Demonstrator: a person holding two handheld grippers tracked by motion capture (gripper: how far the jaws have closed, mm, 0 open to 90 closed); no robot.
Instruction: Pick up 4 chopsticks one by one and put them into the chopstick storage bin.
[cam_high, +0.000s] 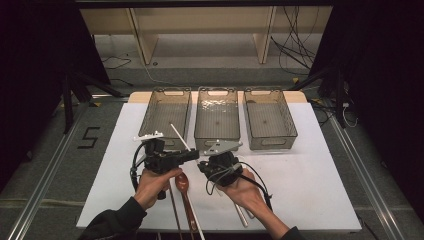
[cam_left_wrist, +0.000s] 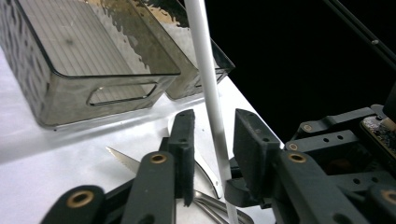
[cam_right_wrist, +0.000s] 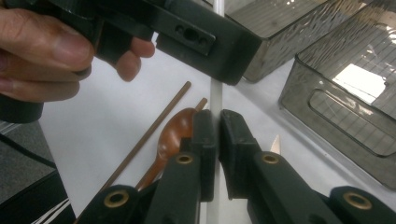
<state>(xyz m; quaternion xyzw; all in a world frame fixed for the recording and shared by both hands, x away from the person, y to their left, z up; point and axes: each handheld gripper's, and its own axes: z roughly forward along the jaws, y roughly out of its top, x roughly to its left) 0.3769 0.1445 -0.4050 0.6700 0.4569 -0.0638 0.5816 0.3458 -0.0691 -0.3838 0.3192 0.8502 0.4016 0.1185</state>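
Sorting looks barely begun: all three bins empty, cutlery loose on the tabletop (cam_high: 310, 195). Landmark: middle bin (cam_high: 216, 119). White chopstick (cam_right_wrist: 216, 95) is raised just in front of that bin's near wall, tip slanting toward its left neighbour. My right gripper (cam_right_wrist: 218, 122) has its fingers clamped on the stick. My left gripper (cam_left_wrist: 212, 135) straddles the same stick higher up, fingers (cam_left_wrist: 249, 137) parted, not yet pressing as far as I can see. Wooden spoon (cam_high: 183, 182) and brown chopstick (cam_right_wrist: 149, 133) lie nearer me, unsorted. Handover, then placing, remain.
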